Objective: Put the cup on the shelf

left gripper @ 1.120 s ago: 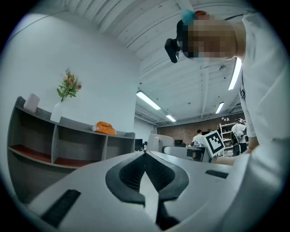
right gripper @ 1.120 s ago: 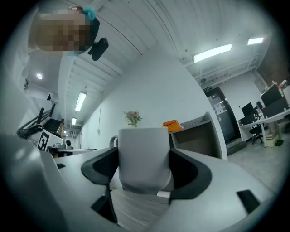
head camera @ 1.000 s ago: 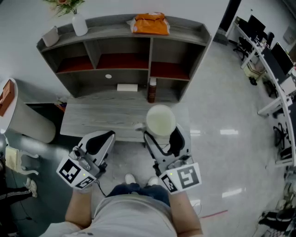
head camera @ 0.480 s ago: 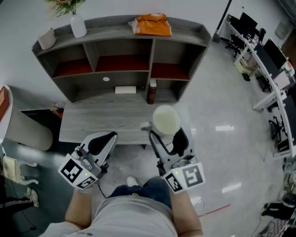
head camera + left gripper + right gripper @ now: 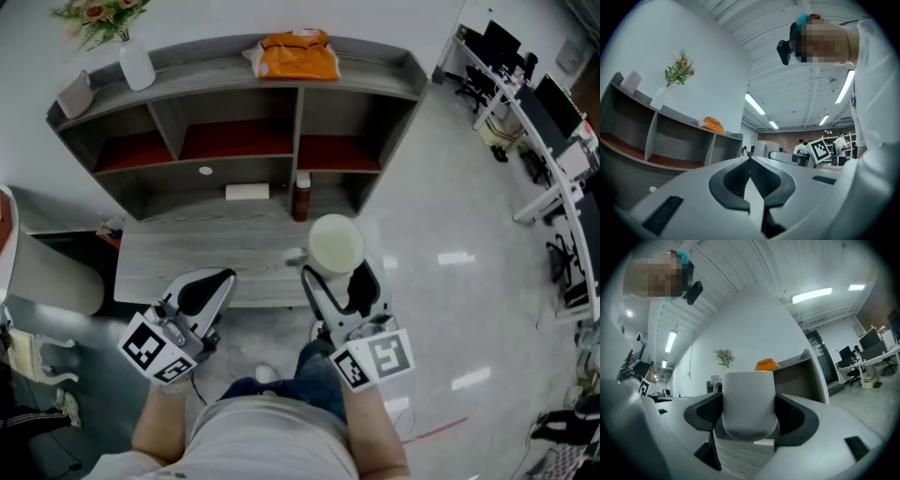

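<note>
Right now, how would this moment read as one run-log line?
right gripper: shut on cup | left gripper: shut, empty | cup: upright, held before shelf | placing: not yet done

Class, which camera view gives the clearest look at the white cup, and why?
The right gripper view: the cup fills the centre, side-on, clamped between the fingers. The head view shows only its open top from above. The left gripper view does not show it clearly.

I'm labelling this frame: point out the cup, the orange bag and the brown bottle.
cup [image 5: 336,244], head view, inside of its open top.
orange bag [image 5: 297,56], head view, middle of the bag.
brown bottle [image 5: 301,200], head view, its body.
</note>
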{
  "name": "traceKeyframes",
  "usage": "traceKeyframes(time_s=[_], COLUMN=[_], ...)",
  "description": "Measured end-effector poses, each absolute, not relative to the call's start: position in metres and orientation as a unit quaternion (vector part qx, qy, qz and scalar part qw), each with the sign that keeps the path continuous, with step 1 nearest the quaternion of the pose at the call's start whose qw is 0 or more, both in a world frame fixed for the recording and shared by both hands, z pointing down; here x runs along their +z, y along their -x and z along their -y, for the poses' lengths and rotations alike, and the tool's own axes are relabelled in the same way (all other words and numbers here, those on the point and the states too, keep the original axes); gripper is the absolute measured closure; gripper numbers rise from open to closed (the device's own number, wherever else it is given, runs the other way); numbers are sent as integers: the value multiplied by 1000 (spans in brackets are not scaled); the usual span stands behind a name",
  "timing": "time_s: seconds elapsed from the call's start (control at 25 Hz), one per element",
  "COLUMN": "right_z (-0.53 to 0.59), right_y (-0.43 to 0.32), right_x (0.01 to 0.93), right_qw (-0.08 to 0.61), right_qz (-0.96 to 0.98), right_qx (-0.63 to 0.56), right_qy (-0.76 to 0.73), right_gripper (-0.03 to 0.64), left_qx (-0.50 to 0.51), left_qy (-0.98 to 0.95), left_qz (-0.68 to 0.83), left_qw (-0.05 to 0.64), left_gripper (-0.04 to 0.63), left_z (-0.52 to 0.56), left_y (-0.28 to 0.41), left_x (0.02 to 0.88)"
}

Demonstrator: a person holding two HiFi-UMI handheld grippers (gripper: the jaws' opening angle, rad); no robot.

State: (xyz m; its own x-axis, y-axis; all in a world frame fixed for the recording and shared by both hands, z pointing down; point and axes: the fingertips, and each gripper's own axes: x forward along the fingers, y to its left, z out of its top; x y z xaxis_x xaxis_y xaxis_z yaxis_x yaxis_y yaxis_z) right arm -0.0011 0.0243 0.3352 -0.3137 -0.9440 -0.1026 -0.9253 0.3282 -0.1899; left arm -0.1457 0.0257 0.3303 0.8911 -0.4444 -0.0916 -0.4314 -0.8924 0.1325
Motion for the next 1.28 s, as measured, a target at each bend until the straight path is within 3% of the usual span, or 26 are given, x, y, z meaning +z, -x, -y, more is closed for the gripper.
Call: traceKeyframes(time_s=[0.6, 1.28], right_z=[89, 233], right_y=[-82, -123], right_x=[360, 415], right_qw=[78, -17], right_qz=[-840, -863], right_qx=[-79, -87], right_qy=[532, 498], right_gripper=[265, 265], left_qx=[-42, -25], left_qy=[-951, -903], left_qz=[301, 422], left_qw=[58, 76], left_gripper=[578, 578], left_z=[64, 95], left_y=[60, 20], left_x=[331, 343])
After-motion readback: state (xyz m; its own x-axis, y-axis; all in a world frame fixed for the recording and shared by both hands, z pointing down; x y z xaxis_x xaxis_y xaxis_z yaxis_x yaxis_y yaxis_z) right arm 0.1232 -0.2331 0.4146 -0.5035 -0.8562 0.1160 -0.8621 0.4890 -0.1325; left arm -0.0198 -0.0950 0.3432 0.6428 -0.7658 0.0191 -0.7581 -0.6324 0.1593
